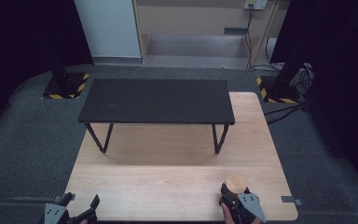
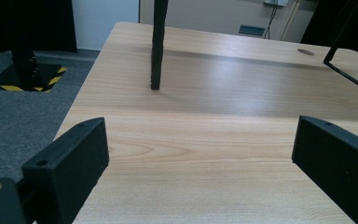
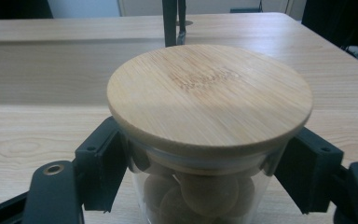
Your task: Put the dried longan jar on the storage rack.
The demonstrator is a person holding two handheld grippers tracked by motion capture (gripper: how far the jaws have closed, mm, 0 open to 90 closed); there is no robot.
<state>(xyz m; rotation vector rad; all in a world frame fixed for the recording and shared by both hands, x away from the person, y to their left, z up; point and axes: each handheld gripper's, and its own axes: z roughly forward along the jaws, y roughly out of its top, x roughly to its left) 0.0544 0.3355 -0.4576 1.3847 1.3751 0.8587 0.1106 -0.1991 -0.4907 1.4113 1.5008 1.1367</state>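
Note:
A glass jar (image 1: 236,183) with a round bamboo lid (image 3: 209,93) stands on the wooden table (image 1: 168,177) near its front right corner. Pale round balls show through the glass. My right gripper (image 1: 235,198) is shut on the jar just below the lid, one black jaw on each side of the glass in the right gripper view. My left gripper (image 1: 81,207) rests at the front left edge of the table. In the left gripper view its jaws stand wide apart, open (image 2: 200,154), with bare wood between them.
A low black bench (image 1: 156,100) on thin metal legs stands across the far half of the table; one leg (image 2: 156,46) rises ahead of the left gripper. Two stands with yellow-black bases (image 1: 67,86) (image 1: 279,91) flank the table on grey carpet.

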